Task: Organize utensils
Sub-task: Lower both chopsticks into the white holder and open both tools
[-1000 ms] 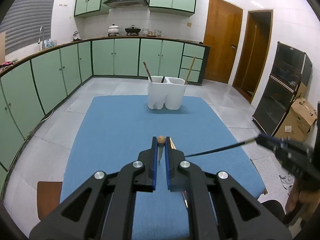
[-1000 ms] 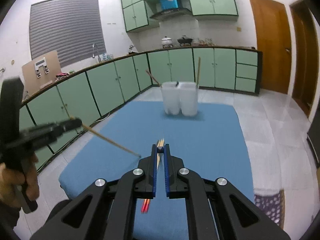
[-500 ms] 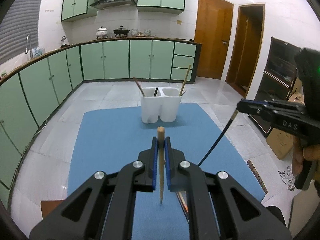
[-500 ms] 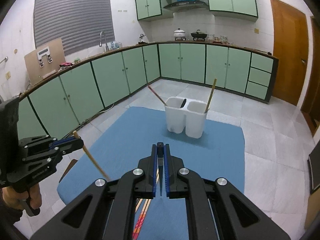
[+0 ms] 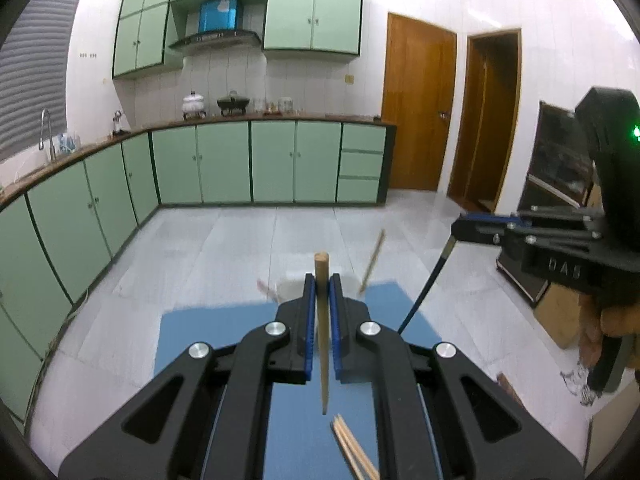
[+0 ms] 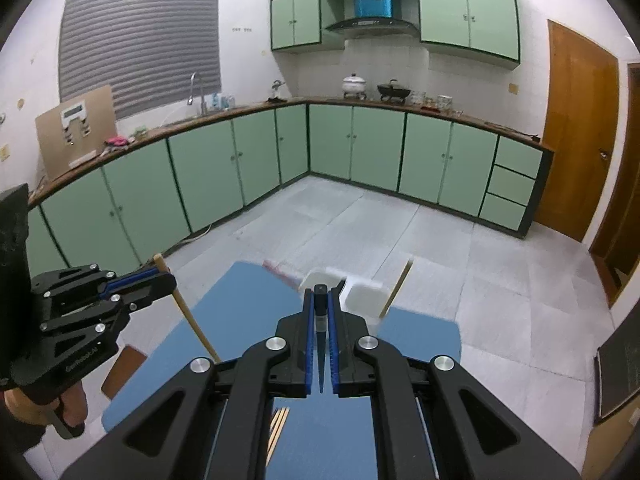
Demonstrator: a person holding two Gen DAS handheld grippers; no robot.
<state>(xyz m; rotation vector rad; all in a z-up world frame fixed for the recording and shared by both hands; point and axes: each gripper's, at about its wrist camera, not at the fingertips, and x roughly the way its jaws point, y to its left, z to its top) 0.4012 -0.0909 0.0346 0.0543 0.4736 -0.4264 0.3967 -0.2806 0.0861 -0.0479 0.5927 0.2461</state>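
My left gripper (image 5: 321,280) is shut on a light wooden chopstick (image 5: 324,360) that hangs tip down between its pads. My right gripper (image 6: 320,294) is shut on a black chopstick (image 6: 320,360), also tip down. Both are raised over the blue mat (image 5: 200,344). The white two-cell holder (image 6: 362,296) sits blurred just beyond the fingers, with a wooden chopstick (image 6: 396,288) leaning out of it. In the left wrist view the holder (image 5: 290,288) is mostly hidden. The right gripper (image 5: 460,229) shows there with its black chopstick (image 5: 426,284). The left gripper (image 6: 170,280) shows in the right wrist view.
Loose wooden chopsticks (image 5: 354,450) lie on the mat near me, also seen as chopsticks (image 6: 278,428) under the right gripper. A brown seat (image 6: 124,364) stands off the table's left edge. A cardboard box (image 5: 560,316) and a dark cabinet (image 5: 560,168) stand at the right.
Both grippers have risen and moved forward toward the white holder, each carrying its chopstick. The holder now sits low behind the fingertips. The held chopsticks have swung from slanting to hanging down.
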